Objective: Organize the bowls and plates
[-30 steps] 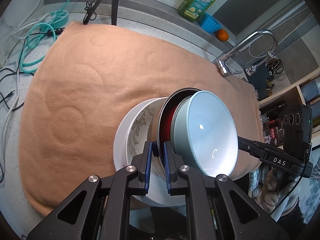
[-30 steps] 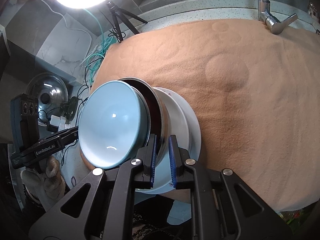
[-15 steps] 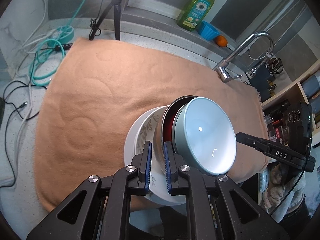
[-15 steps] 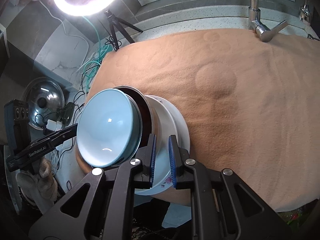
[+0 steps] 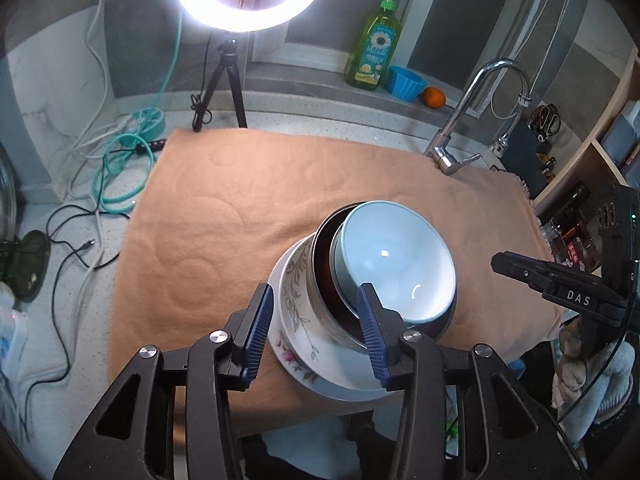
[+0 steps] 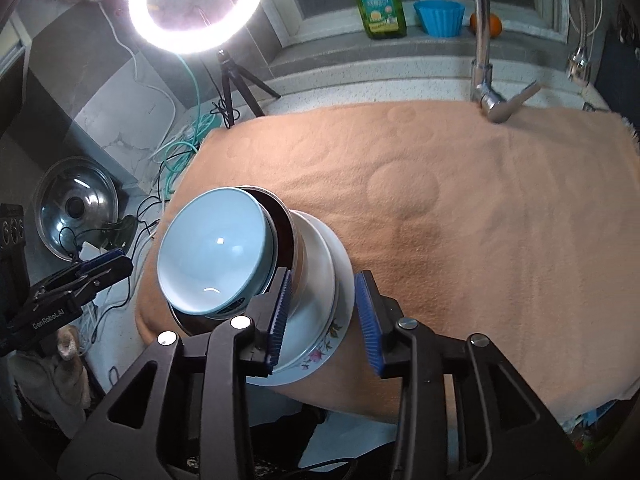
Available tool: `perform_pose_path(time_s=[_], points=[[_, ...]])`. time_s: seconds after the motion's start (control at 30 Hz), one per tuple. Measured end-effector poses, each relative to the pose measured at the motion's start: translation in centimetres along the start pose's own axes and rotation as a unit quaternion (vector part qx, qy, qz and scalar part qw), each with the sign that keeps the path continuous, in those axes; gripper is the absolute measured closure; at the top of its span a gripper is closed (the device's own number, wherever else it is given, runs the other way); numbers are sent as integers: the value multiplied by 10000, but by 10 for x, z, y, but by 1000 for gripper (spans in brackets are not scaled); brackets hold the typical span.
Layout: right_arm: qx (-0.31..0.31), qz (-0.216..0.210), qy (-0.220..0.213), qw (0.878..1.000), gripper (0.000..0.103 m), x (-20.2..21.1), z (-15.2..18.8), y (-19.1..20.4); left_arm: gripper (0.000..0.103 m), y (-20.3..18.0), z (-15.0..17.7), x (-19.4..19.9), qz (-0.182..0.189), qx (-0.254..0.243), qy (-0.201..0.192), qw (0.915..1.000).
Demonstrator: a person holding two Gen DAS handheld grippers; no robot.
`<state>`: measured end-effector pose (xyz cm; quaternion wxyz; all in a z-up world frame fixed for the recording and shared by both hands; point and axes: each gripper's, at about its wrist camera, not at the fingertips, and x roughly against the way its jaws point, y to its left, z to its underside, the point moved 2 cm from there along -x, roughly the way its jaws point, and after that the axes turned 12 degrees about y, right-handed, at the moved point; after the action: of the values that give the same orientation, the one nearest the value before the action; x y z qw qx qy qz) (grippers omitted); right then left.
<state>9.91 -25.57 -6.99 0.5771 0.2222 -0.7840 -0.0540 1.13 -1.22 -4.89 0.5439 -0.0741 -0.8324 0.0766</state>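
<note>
Peach towel (image 5: 224, 216) | nested bowls (image 5: 394, 264) on plate (image 5: 296, 344) — mouths apparently up | both tools just parted, gripping nothing

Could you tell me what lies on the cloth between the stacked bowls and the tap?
Nothing: in the right wrist view the orange cloth is bare between the stacked bowls and the tap.

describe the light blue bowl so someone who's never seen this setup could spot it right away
Find the peach towel spread over the counter in front of the faucet. At its near edge sits a stack of dishes: a floral plate at the bottom, then a dark steel bowl. The light blue bowl is nested on top, the only pale blue, plain, glossy piece there.
</note>
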Motion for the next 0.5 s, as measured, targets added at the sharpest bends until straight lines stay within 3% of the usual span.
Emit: perform_pose_path(time_s=[0.13,0.27,0.33,0.5], points=[[114,285,-345,9989,47,17,9,8,42,-3,3,12,-192,-44,-232,9995],[220,537,-632,9963,33,31,15,21,32,-8,6,22,-345,-114,-450,9983],[259,681,-769,9944,21,37,18,28,30,-11,7,25,-403,-157,-511,9978],[232,743,-912,9928,19,47,24,35,30,-17,12,27,-514,-242,-553,9969]])
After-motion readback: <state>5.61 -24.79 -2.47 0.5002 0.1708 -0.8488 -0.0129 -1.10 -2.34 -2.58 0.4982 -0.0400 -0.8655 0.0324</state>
